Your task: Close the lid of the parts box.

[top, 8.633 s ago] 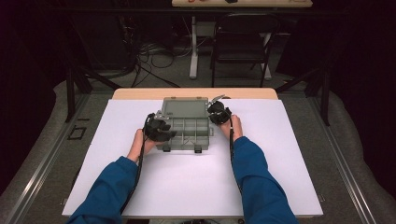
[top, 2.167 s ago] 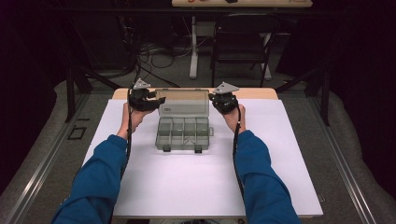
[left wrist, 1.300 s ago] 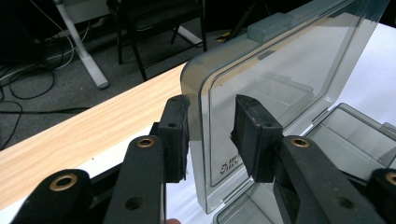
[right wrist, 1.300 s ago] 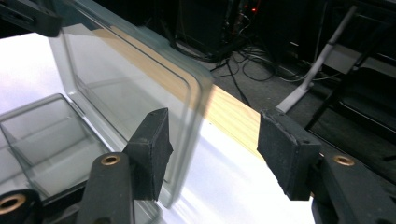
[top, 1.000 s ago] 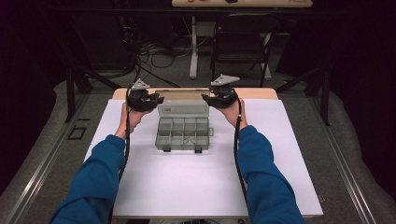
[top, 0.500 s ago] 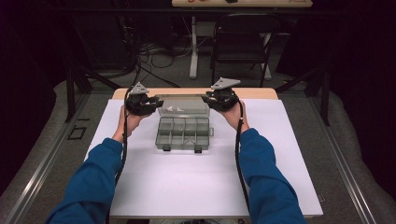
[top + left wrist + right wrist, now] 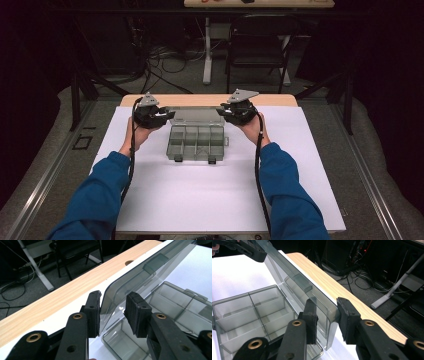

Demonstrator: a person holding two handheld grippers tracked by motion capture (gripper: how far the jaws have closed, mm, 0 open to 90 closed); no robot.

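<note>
Over the back of the white surface, your left tongs and right tongs straddle the organizer box's raised lid, not quite clamped, so ease it fully open next.

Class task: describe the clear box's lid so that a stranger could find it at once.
On the white sheet covering the table sits a clear compartment box. Its lid stands raised along the far edge, between the two hand-held grippers. Unlike the divided tray below, it is one smooth smoky panel.
</note>
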